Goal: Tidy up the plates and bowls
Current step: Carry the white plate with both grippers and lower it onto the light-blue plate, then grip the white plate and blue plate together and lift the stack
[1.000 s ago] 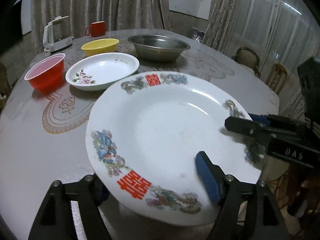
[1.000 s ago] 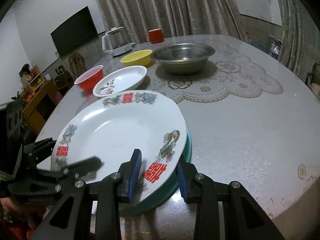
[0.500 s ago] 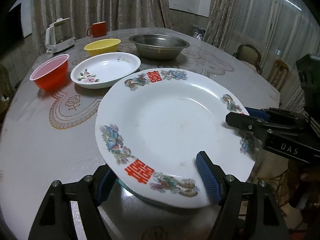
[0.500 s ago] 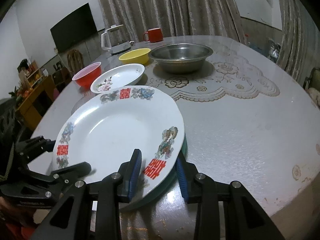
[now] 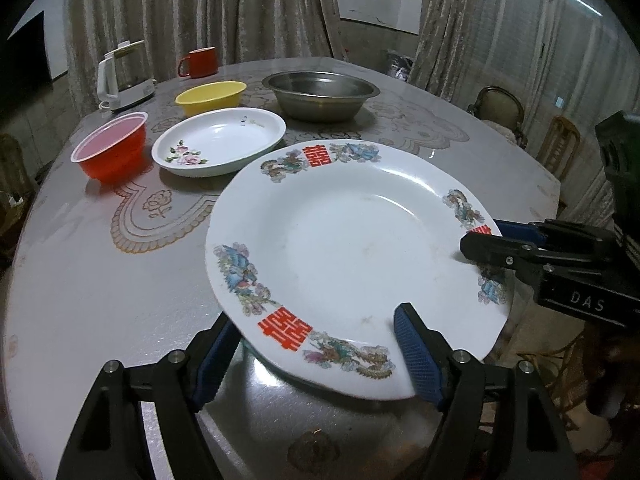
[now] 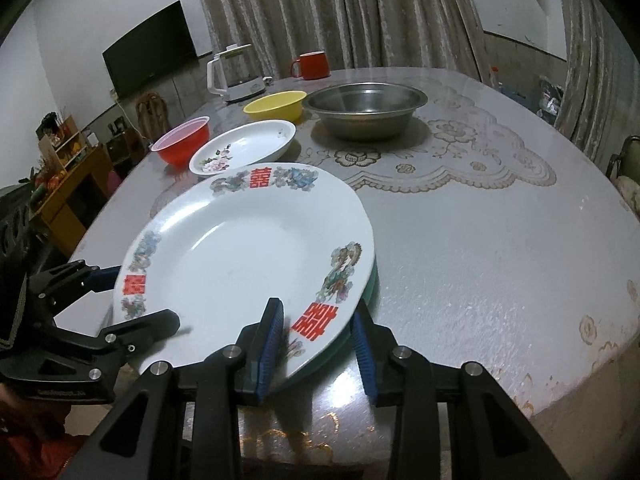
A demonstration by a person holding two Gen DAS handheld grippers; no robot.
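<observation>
A big white plate (image 5: 360, 248) (image 6: 240, 256) with red characters and dragon prints lies at the near table edge on a teal dish (image 6: 370, 284), of which only a sliver shows. My left gripper (image 5: 314, 332) (image 6: 140, 296) straddles the plate's near rim, one pad over the face and one beyond the edge. Its jaws are opening. My right gripper (image 6: 316, 312) (image 5: 480, 236) straddles the opposite rim, and its jaws are opening too, with the rim between the pads.
Behind the plate stand a floral white plate (image 5: 218, 140), a red bowl (image 5: 112, 148), a yellow bowl (image 5: 210, 96) and a steel bowl (image 5: 320, 94). A kettle (image 5: 120, 76) and a red mug (image 5: 200, 62) are at the far edge. Chairs (image 5: 496, 108) stand to the right.
The big plate has come down and sits flatter on the teal dish. Both pairs of jaws have parted slightly around its rim.
</observation>
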